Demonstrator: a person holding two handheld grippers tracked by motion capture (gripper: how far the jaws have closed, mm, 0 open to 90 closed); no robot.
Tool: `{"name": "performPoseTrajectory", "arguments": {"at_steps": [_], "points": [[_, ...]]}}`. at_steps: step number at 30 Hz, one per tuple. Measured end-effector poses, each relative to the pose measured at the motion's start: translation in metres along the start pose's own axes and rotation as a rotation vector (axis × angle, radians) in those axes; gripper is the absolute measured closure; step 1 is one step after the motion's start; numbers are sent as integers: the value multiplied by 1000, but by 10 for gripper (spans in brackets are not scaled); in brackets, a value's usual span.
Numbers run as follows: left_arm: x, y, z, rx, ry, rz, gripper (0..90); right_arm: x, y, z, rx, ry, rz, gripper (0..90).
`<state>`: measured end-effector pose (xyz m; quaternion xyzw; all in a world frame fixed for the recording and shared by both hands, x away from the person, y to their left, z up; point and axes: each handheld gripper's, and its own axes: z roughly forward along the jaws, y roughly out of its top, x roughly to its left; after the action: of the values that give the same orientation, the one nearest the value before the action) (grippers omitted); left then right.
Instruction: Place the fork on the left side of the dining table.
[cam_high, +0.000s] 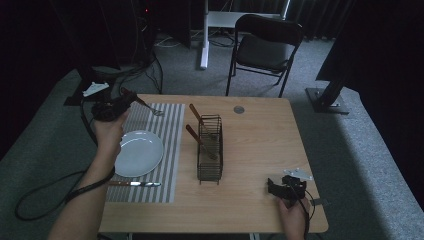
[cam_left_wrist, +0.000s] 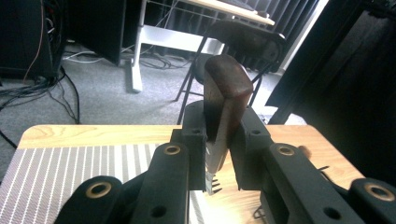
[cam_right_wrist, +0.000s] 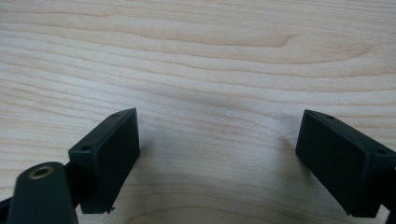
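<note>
From where I stand, the left gripper (cam_high: 131, 98) has its jaws clamped on a fork (cam_left_wrist: 219, 121), holding it by the neck just below the wooden handle, so the handle sticks up past the jaws and the tines (cam_left_wrist: 213, 188) point down toward the striped placemat (cam_high: 165, 131). In the high view the fork (cam_high: 150, 108) hangs over the far part of that mat, beyond the white plate (cam_high: 138, 153), and a knife (cam_high: 134, 184) lies on the mat on the near side of the plate. The wire cutlery caddy (cam_high: 210, 149) in the middle of the tabletop (cam_high: 260, 145) has two more wooden-handled pieces leaning in it. The right gripper (cam_high: 276, 186) rests by the near right corner with its jaws spread wide over bare wood, holding nothing. It looks to me like a place setting, with the fork about to go down opposite the knife. To do it well, I'd lower the hand until the tines nearly touch the mat, tip the handle down so the fork lies flat and parallel to the knife, keep it clear of the plate's rim, and only then let the jaws part. Letting go from this height would likely make it bounce or skew.
</note>
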<state>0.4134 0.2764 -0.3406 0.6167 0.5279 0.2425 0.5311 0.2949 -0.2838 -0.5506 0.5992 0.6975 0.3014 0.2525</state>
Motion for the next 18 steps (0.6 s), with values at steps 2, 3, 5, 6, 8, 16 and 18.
{"name": "performPoseTrajectory", "arguments": {"at_steps": [2,3,5,6,8,16,18], "points": [[8,-4,5,-1,-1,5,772,0,0,0,0,0,0,132],[11,-6,7,0,5,5,772,0,0,0,0,0,0,131],[19,-11,12,3,5,-1,772,0,0,0,0,0,0,131],[23,-14,15,8,7,-4,772,0,0,0,0,0,0,131],[29,-19,21,20,9,-7,772,0,0,0,0,0,0,132],[49,-40,44,53,-21,-65,772,0,0,0,0,0,0,131],[55,-45,50,56,-31,-76,772,0,0,0,0,0,-1,132]]}}
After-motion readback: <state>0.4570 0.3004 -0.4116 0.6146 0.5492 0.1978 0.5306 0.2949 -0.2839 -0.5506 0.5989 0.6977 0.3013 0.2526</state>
